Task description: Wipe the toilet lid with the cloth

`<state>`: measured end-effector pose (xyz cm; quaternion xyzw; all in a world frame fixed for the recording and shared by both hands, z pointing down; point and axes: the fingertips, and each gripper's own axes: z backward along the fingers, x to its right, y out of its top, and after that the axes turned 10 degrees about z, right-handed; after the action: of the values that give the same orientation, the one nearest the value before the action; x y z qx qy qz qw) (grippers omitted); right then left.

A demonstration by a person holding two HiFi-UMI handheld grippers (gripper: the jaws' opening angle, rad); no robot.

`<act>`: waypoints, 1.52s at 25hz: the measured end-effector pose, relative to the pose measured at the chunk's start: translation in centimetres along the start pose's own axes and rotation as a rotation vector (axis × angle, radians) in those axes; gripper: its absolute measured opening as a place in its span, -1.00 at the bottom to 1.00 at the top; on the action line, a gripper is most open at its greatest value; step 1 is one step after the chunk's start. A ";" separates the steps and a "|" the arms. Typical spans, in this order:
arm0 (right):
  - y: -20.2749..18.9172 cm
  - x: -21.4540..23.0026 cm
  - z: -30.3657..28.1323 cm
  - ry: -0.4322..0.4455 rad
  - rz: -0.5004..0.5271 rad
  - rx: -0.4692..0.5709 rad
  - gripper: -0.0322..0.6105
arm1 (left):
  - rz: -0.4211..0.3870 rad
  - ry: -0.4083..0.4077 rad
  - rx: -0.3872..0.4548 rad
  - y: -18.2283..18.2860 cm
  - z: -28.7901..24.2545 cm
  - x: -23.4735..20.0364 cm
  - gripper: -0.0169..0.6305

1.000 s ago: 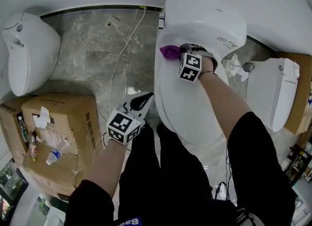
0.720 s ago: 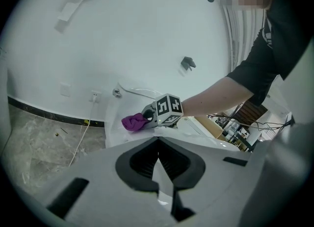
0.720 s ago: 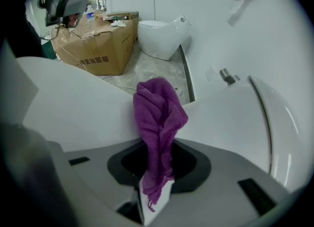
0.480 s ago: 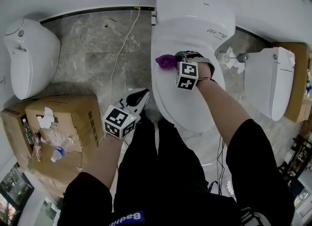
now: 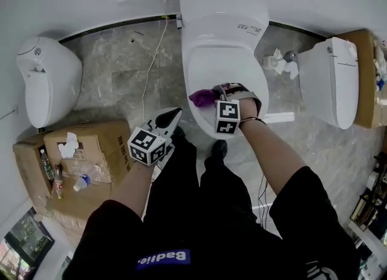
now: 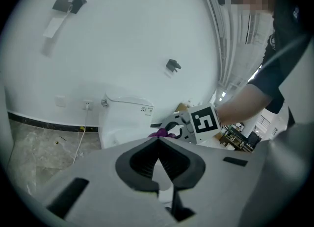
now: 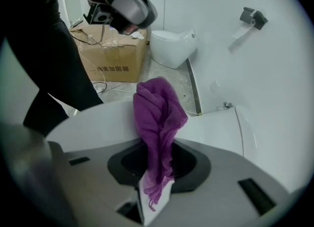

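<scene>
The white toilet lid [image 5: 225,73] lies shut in the upper middle of the head view; it also shows as the toilet lid [image 7: 103,118] in the right gripper view. A purple cloth [image 5: 202,97] hangs over the lid's near part, and my right gripper [image 5: 213,96] is shut on it. In the right gripper view the cloth [image 7: 158,123] is bunched between the jaws. My left gripper [image 5: 174,114] is shut with nothing in it, off to the left of the toilet above the floor. The left gripper [image 6: 158,139] points at the toilet [image 6: 122,123].
A second white toilet [image 5: 329,79] stands at the right and another white fixture [image 5: 45,79] at the left. An open cardboard box [image 5: 72,158] with bottles sits at lower left. A white cable [image 5: 151,61] runs across the marble floor. My legs stand in front of the toilet.
My right gripper has drawn the purple cloth from the back of the lid toward its near edge. The left gripper has risen a little. The whole view has shifted back from the toilet.
</scene>
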<state>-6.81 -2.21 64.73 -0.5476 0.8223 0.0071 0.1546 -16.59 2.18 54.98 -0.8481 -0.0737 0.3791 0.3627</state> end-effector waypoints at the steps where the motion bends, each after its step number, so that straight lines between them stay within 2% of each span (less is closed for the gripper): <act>1: 0.4 -1.0 0.9 -0.003 0.000 0.010 -0.59 | 0.004 0.004 0.002 -0.3 0.5 0.8 -0.90; 8: 1.4 -7.2 6.0 -0.024 0.046 0.059 -0.60 | -0.041 0.045 0.016 -1.0 1.7 7.0 -0.90; 12: 0.8 -10.2 8.7 -0.038 0.050 0.079 -0.59 | -0.041 0.079 0.062 -0.7 1.8 10.6 -0.90; 18: -1.2 -12.1 11.8 -0.046 0.057 0.094 -0.59 | -0.044 0.096 0.116 0.2 1.2 14.9 -0.90; 24: -3.8 -6.8 10.7 -0.098 0.019 0.076 -0.59 | -0.055 0.063 0.121 1.4 -1.6 15.0 -0.90; 29: -6.5 -0.1 6.0 -0.112 -0.030 0.038 -0.59 | -0.079 0.022 0.101 4.0 -5.0 11.6 -0.90; 38: -11.8 10.8 -5.4 -0.079 -0.065 -0.047 -0.59 | -0.112 -0.063 0.001 7.8 -10.4 4.5 -0.90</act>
<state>-1.29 -17.61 68.88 -0.5769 0.7968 0.0430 0.1744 -7.36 -7.55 51.82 -0.8301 -0.1322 0.3847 0.3814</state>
